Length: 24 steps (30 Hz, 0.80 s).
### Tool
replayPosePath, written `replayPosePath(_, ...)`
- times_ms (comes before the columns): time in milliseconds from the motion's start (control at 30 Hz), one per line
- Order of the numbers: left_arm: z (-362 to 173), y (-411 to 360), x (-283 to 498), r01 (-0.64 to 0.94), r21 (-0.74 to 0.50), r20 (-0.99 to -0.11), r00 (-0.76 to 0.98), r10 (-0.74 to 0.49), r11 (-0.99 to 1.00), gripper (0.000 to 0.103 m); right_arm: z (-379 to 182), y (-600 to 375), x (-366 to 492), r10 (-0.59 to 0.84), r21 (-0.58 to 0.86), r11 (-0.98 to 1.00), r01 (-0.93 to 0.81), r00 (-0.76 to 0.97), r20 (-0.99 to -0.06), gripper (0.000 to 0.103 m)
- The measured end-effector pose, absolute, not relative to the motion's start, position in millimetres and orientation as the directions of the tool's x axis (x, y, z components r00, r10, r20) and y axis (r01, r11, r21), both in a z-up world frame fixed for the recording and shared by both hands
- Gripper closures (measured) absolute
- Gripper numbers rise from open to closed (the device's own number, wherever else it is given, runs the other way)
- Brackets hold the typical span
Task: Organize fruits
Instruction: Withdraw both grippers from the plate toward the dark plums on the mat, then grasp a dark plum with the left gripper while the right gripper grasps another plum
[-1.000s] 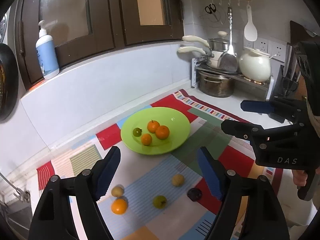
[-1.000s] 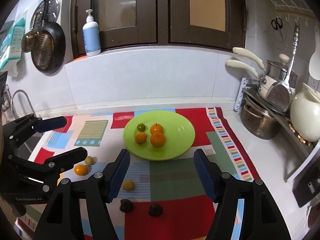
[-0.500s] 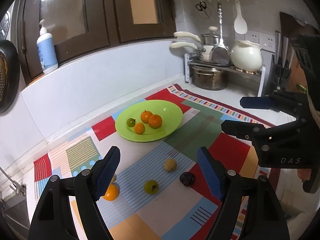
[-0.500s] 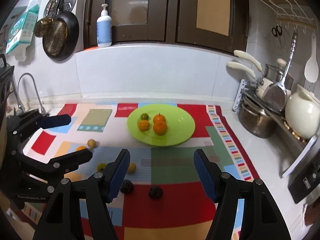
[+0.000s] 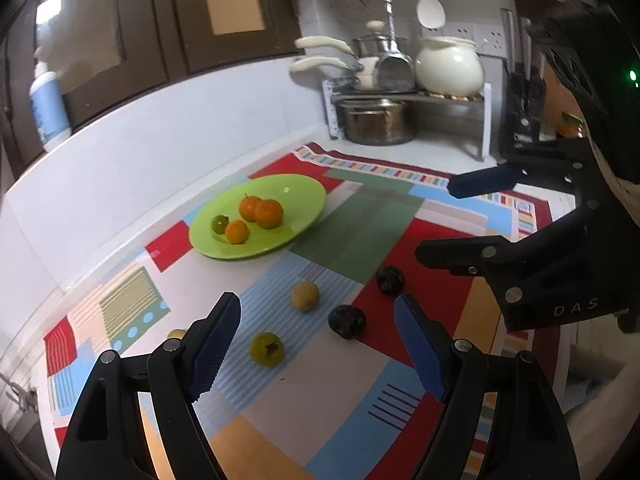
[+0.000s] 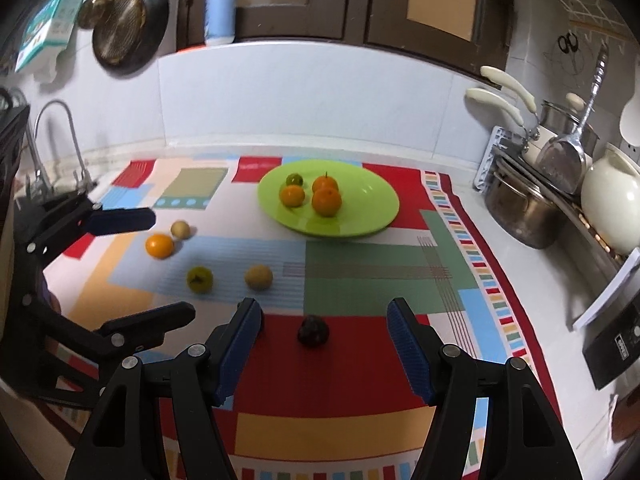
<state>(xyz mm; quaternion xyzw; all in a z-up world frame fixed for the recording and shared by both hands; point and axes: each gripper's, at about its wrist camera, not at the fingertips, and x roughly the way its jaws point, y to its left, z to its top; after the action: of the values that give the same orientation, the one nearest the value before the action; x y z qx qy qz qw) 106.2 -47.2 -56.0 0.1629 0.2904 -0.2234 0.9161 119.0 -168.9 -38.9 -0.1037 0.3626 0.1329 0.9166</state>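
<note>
A green plate (image 5: 304,196) (image 6: 372,200) holds three oranges and a small green fruit. Loose on the patterned mat lie a yellow-green fruit (image 5: 267,349) (image 6: 199,279), a tan fruit (image 5: 305,296) (image 6: 259,277), two dark plums (image 5: 347,321) (image 5: 389,279), one of them in the right wrist view (image 6: 313,331), plus an orange (image 6: 159,245) and a second tan fruit (image 6: 180,229). My left gripper (image 5: 316,344) is open above the loose fruit. My right gripper (image 6: 324,340) is open, with the dark plum between its fingers' line of sight.
A rack with pots, pans and a white teapot (image 5: 448,66) (image 6: 610,196) stands at the right. A faucet (image 6: 60,144) and sink edge are at the left. A soap bottle (image 6: 220,4) sits on the ledge. A dark appliance (image 6: 612,344) lies near the right edge.
Both grippers have pulled back and lowered toward the near side of the mat; the loose fruits now appear closer. Both stay open and empty.
</note>
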Motion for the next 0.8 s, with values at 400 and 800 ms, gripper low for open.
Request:
replayPosePath(400,-89,-56,125,0.558,0.188,-0.654,0.685,-0.32,0.808,0.03,-72,-164,132,0.168,-0.12,0.914,-0.387,0.633,-0.756,0.038)
replayPosePath(800,-106,-59,149,0.563,0.094,-0.714,0.613,-0.339,0.821,0.05,-97,-168,159,0.225,-0.03,0.91,-0.414,0.553,-0.802,0.05)
